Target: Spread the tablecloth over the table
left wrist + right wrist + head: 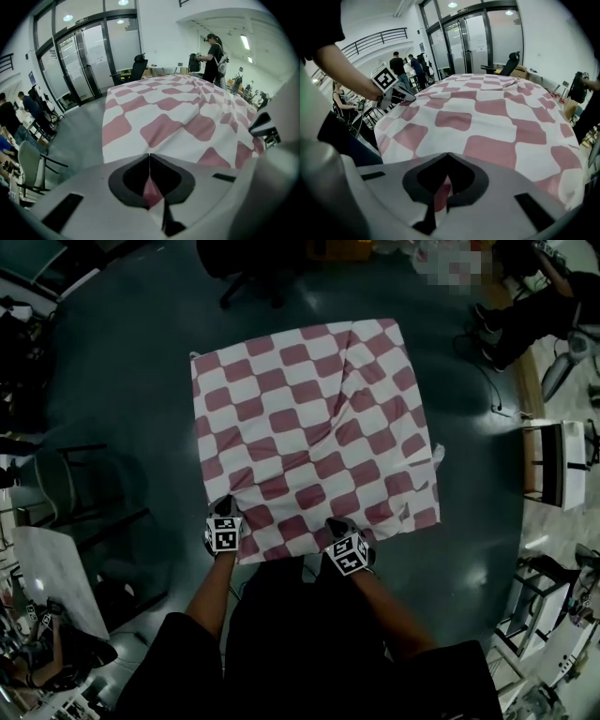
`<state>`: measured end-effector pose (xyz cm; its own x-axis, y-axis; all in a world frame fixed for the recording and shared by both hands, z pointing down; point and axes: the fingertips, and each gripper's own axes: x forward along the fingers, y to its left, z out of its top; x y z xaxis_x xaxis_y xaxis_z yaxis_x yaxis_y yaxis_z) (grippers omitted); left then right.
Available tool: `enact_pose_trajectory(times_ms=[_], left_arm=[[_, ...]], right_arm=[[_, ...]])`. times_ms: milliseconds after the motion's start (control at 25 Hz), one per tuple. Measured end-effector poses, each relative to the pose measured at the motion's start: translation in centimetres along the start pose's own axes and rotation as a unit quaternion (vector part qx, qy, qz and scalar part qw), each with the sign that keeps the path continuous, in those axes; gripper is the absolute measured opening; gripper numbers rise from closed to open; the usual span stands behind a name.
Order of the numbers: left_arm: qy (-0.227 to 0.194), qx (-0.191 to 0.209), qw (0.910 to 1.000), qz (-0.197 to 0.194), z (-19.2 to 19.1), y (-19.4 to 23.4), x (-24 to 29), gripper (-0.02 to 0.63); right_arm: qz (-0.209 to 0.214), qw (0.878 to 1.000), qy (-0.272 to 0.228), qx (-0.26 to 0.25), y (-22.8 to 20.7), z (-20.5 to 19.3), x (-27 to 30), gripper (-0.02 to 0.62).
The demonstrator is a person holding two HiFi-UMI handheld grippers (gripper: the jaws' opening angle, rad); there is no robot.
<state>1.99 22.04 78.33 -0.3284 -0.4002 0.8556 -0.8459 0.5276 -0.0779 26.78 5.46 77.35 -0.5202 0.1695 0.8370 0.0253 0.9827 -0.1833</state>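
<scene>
Tablecloth (309,427): red-and-white check, spread over the table, near edge gripped.
It lies as a rough square and covers the table so that none of the top shows. A raised crease runs from the far edge at about 1 o'clock down to the centre, with lesser wrinkles fanning toward 3 o'clock; the 9 o'clock side lies smoother. The corner at 4 o'clock droops over the edge. The 6 o'clock edge is pinched at two places, by the left gripper (225,510) at 7 o'clock and the right gripper (339,527) at 5 o'clock, each closed on pink fabric.
</scene>
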Motion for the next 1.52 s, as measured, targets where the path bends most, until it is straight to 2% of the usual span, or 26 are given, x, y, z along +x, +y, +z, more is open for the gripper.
enact_pose_trajectory(times_ms=[160, 320, 440, 520, 560, 640, 760, 880, 1000, 1080, 1240, 1320, 1440, 1520], left_arm=[[0.006, 0.002, 1.0000, 0.004, 0.3, 2.1, 0.4, 0.018], [-0.018, 0.027, 0.9992, -0.023, 1.3, 2.0, 0.1, 0.017], [-0.056, 0.043, 0.9964, -0.047, 2.5, 0.4, -0.8, 0.017], [-0.067, 0.046, 0.9943, -0.069, 3.0, -2.2, -1.8, 0.017], [-0.069, 0.050, 0.9927, -0.085, 3.1, -4.1, -2.3, 0.017], [-0.077, 0.065, 0.9869, -0.126, 3.3, -8.5, -3.3, 0.017], [-0.076, 0.100, 0.9778, -0.168, 3.1, -14.4, -3.7, 0.017], [-0.053, 0.112, 0.9764, -0.177, 2.9, -18.1, -2.8, 0.017], [-0.029, 0.123, 0.9764, -0.175, 2.8, -20.2, -1.5, 0.017], [-0.013, 0.128, 0.9772, -0.168, 2.3, -21.4, -0.9, 0.017], [-0.016, 0.085, 0.9848, -0.151, 1.8, -21.7, -1.0, 0.017], [-0.012, 0.072, 0.9870, -0.143, 1.5, -21.7, -1.3, 0.017], [0.002, 0.074, 0.9893, -0.126, 1.0, -21.8, -1.6, 0.017], [0.015, 0.073, 0.9910, -0.111, 0.7, -21.6, -1.9, 0.017]], right_arm=[[-0.023, 0.999, -0.008, 0.022, 2.1, 1.1, 1.3, 0.017], [-0.052, 0.997, -0.016, 0.057, 2.3, 1.0, 0.9, 0.017], [-0.083, 0.989, -0.089, 0.084, 0.6, 1.8, -3.5, 0.017], [-0.143, 0.977, -0.130, 0.096, -3.0, 0.8, -7.9, 0.017], [-0.182, 0.969, -0.132, 0.104, -5.6, -0.6, -10.0, 0.017], [-0.250, 0.953, -0.106, 0.134, -11.5, -4.7, -13.3, 0.017], [-0.287, 0.940, -0.056, 0.177, -20.0, -10.1, -15.7, 0.017], [-0.265, 0.944, -0.026, 0.195, -25.0, -12.9, -15.3, 0.017], [-0.225, 0.954, 0.002, 0.199, -26.2, -14.5, -14.0, 0.017], [-0.219, 0.955, 0.007, 0.200, -26.3, -15.5, -14.7, 0.017], [-0.217, 0.951, 0.000, 0.219, -25.8, -18.3, -16.7, 0.017], [-0.205, 0.954, -0.021, 0.220, -26.0, -18.0, -17.1, 0.017], [-0.199, 0.956, -0.072, 0.202, -28.9, -15.1, -17.6, 0.017], [-0.185, 0.965, -0.065, 0.174, -31.1, -13.4, -16.7, 0.017]])
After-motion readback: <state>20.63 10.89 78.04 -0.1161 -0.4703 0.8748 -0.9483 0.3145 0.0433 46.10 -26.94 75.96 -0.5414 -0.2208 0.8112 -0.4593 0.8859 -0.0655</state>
